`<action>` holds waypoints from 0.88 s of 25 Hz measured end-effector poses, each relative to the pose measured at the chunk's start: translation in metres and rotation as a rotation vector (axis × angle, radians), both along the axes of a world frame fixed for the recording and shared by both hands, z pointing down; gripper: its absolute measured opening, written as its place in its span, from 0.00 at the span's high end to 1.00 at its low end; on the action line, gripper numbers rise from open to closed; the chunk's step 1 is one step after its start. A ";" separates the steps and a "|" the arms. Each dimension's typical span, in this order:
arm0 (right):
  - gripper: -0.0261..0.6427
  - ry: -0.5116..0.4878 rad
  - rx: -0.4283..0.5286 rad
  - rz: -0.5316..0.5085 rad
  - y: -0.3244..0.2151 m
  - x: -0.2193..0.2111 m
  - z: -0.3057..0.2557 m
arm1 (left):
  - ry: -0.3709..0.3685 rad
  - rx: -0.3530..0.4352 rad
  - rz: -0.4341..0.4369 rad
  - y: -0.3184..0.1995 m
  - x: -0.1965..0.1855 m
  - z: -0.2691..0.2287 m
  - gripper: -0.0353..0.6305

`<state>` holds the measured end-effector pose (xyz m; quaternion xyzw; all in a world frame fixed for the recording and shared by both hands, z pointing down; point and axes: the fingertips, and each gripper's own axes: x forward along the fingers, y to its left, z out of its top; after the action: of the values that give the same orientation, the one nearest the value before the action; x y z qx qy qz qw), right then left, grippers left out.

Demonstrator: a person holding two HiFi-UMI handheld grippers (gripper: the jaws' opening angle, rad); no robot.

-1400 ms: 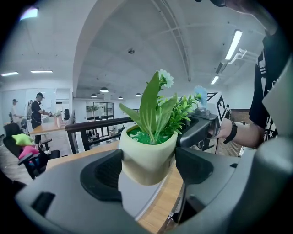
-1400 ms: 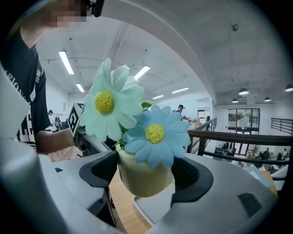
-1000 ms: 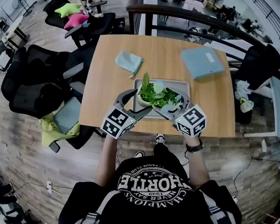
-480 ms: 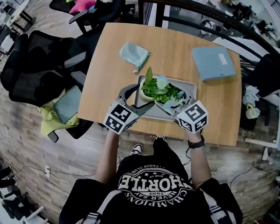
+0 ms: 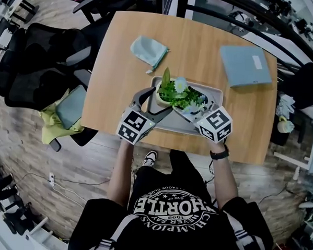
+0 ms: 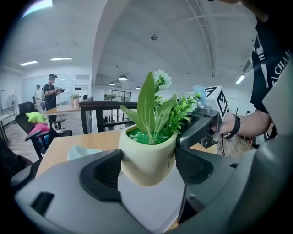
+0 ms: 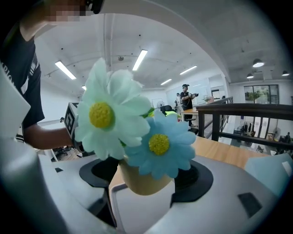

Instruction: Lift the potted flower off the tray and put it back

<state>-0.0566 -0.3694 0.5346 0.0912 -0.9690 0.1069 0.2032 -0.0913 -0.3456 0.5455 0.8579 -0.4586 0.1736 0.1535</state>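
Note:
The potted flower (image 5: 163, 97) is a cream pot with green leaves and pale blue and white daisies. It sits between both grippers over the white tray (image 5: 217, 92) near the table's front edge. My left gripper (image 5: 156, 102) comes in from the left, and its pads press both sides of the pot (image 6: 146, 157). My right gripper (image 5: 187, 104) comes in from the right and is also shut on the pot (image 7: 143, 182), with the daisies (image 7: 158, 144) filling that view. The pot's base seems to hang just above the tray (image 6: 142, 201).
A pale blue cloth pouch (image 5: 149, 48) lies on the wooden table (image 5: 117, 67) behind the tray. A blue folder (image 5: 246, 65) rests at the back right. Black office chairs (image 5: 39, 63) stand to the left, and a dark railing (image 5: 240, 19) runs behind the table.
Both grippers stay closed on the pot over the tray. The head view has shifted, so the table sits slightly higher in the picture.

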 end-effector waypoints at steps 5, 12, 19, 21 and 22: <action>0.39 0.007 -0.021 -0.024 -0.011 -0.004 0.024 | 0.014 -0.021 -0.031 -0.009 -0.003 0.024 0.37; 0.39 0.026 -0.054 -0.054 -0.019 -0.012 0.060 | -0.010 -0.067 -0.057 -0.017 -0.009 0.058 0.37; 0.39 0.053 -0.053 -0.086 -0.030 -0.017 0.093 | -0.041 -0.069 -0.083 -0.028 -0.015 0.091 0.37; 0.39 0.059 -0.057 -0.087 -0.033 -0.018 0.103 | -0.056 -0.069 -0.082 -0.031 -0.015 0.100 0.37; 0.39 0.065 -0.057 -0.087 -0.034 -0.019 0.108 | -0.063 -0.071 -0.080 -0.032 -0.016 0.104 0.37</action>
<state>-0.0757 -0.4036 0.6425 0.0466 -0.9616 0.1223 0.2414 -0.1073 -0.3781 0.6498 0.8269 -0.4909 0.2102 0.1761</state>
